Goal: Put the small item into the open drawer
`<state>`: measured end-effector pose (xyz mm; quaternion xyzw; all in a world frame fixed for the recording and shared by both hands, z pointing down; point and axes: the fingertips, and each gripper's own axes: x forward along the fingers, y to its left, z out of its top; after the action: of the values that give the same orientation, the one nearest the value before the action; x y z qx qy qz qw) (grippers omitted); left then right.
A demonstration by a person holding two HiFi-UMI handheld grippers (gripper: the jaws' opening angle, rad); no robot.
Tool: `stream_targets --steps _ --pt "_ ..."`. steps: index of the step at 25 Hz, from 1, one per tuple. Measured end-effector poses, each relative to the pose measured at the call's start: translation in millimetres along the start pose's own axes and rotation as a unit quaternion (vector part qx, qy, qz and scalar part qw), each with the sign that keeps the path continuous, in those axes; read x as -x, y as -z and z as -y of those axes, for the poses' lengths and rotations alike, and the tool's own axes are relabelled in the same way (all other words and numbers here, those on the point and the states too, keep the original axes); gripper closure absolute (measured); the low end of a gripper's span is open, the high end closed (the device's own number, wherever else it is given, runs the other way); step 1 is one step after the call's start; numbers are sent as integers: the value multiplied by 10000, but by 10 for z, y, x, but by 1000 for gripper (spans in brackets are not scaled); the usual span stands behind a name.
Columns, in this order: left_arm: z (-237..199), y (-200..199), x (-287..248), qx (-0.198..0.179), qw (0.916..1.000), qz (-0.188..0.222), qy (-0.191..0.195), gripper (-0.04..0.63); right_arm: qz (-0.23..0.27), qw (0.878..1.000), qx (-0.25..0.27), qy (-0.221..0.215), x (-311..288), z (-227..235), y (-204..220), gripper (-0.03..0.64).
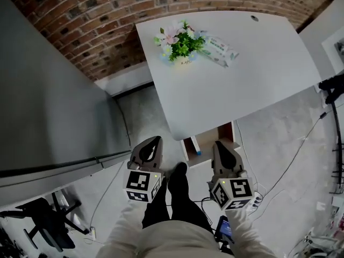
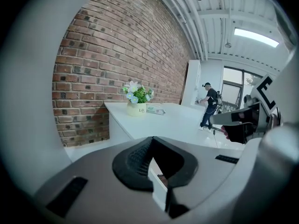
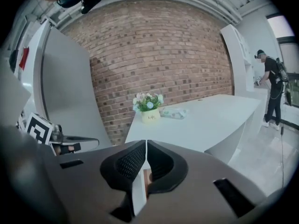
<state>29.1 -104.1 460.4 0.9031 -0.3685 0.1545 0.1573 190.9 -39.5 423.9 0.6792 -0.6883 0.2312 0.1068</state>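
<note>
Both claws pinched closed and empty; drawer open under the table.
Left gripper (image 1: 152, 142) and right gripper (image 1: 222, 144) sit side by side just near of the white rectangular table (image 1: 258, 74), pads together with nothing between them. The open white drawer with a brown wooden inside (image 1: 224, 134) shows under the table's near edge, between the two grippers. A small blue item (image 1: 198, 153) shows just inside the drawer's left wall, too small to identify. Green potted flowers (image 1: 180, 44) and a white wipes pack (image 1: 217, 50) stand at the table's far side.

Surface (image 1: 242, 85): flower pot (image 1: 180, 46) at rear near brick wall (image 1: 97, 26); packet (image 1: 217, 50) just right of pot. Open drawer (image 1: 207, 141) below front edge.
</note>
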Motion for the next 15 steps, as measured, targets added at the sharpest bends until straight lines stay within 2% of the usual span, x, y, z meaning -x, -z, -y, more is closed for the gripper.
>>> stream_targets --steps 7,15 --pt "8 -228 91 -145 9996 210 110 580 557 9984 131 18 290 -151 -363 589" --pt "76 -442 241 -360 9982 408 244 580 937 9954 198 63 565 -183 -544 591"
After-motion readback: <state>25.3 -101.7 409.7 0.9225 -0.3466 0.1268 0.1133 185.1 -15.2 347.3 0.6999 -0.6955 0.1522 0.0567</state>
